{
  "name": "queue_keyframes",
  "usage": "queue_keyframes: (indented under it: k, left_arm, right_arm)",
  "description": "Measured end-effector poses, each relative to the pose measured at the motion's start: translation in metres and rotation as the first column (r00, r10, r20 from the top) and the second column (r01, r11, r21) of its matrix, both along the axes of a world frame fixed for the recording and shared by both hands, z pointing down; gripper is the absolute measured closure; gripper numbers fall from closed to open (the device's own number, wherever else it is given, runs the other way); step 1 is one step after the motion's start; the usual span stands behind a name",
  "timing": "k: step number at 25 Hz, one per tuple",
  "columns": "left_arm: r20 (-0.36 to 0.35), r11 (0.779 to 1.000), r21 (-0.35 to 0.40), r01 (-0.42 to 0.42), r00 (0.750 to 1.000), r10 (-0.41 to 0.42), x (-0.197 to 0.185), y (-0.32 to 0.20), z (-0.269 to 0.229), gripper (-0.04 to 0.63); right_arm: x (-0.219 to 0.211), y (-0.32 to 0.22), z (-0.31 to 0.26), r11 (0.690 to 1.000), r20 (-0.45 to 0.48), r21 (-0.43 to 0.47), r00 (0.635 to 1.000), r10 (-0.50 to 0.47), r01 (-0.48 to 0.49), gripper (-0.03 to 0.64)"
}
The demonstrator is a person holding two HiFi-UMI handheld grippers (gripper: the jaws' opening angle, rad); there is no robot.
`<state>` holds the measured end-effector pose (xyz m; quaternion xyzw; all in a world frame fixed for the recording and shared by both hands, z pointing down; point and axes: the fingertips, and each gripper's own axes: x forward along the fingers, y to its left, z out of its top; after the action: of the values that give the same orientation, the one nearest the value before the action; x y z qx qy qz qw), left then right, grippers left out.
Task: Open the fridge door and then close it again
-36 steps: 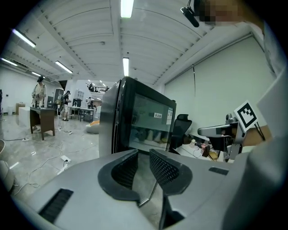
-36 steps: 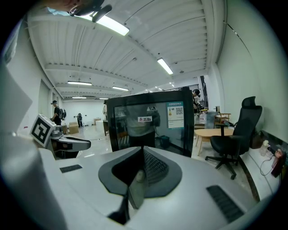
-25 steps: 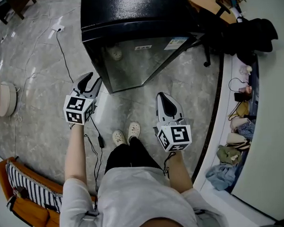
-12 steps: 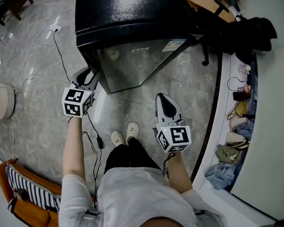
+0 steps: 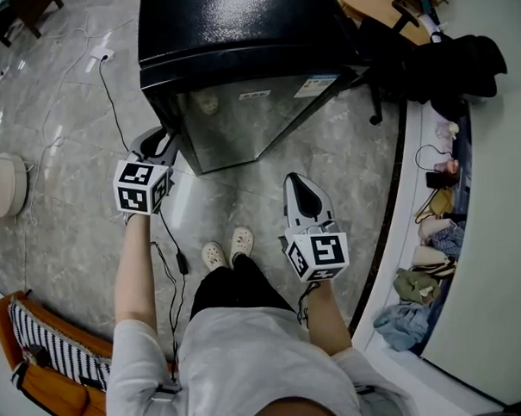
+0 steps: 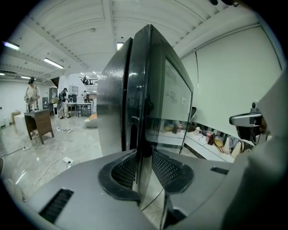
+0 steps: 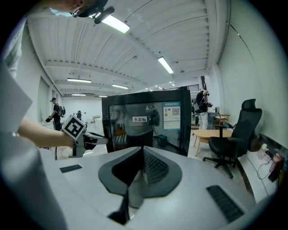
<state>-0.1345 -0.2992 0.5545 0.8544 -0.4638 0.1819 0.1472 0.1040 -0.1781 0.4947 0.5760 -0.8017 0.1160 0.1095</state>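
Observation:
A black fridge point(image 5: 236, 31) with a glass door point(image 5: 256, 117) stands on the floor in front of me, door closed. My left gripper point(image 5: 163, 138) is at the door's left edge. In the left gripper view the door edge point(image 6: 145, 108) runs between the pads of the left gripper point(image 6: 143, 168); the jaws have just been closing and now press on it. My right gripper point(image 5: 299, 179) hangs in front of the door, apart from it, shut with nothing in it. The right gripper view shows the fridge point(image 7: 144, 119) straight ahead of the right gripper point(image 7: 143, 156).
My feet point(image 5: 230, 245) stand just in front of the fridge. A cable point(image 5: 172, 245) trails over the floor at left. A ledge with bags point(image 5: 434, 238) runs along the right. An office chair point(image 7: 236, 134) and wooden table point(image 7: 211, 134) stand right of the fridge.
My left gripper has moved up and left to the door's left edge and now has that edge between its jaws. The right gripper has stayed where it was.

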Motion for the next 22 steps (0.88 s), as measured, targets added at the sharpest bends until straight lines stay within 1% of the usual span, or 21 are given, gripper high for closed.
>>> queue_keyframes:
  k: [3,5,11,18,22]
  left_arm:
    - [0.011,1.000,-0.005,0.025,1.000,-0.025,0.000,0.002,0.000,0.486]
    - [0.010,1.000,-0.007,0.025,1.000,-0.024,0.001,0.009,-0.001,0.488]
    - [-0.007,1.000,0.021,-0.020,1.000,0.020,0.022,0.074,0.002,0.508]
    - [-0.016,0.997,0.005,-0.073,0.997,0.073,0.060,0.137,0.000,0.528]
    - [-0.017,0.998,0.002,-0.070,0.997,0.070,0.074,0.158,0.001,0.534]
  right_arm:
    - [0.003,0.003,-0.002,1.000,0.002,0.002,1.000,0.004,-0.004,0.591]
    - [0.005,0.004,-0.002,1.000,0.006,0.004,1.000,0.006,-0.006,0.592]
    - [0.009,0.005,-0.007,1.000,0.010,0.019,1.000,0.003,-0.004,0.592]
    - [0.010,0.013,-0.013,1.000,0.017,0.027,1.000,0.004,-0.004,0.592]
    - [0.013,0.017,-0.016,0.999,0.020,0.030,1.000,0.011,-0.012,0.592]
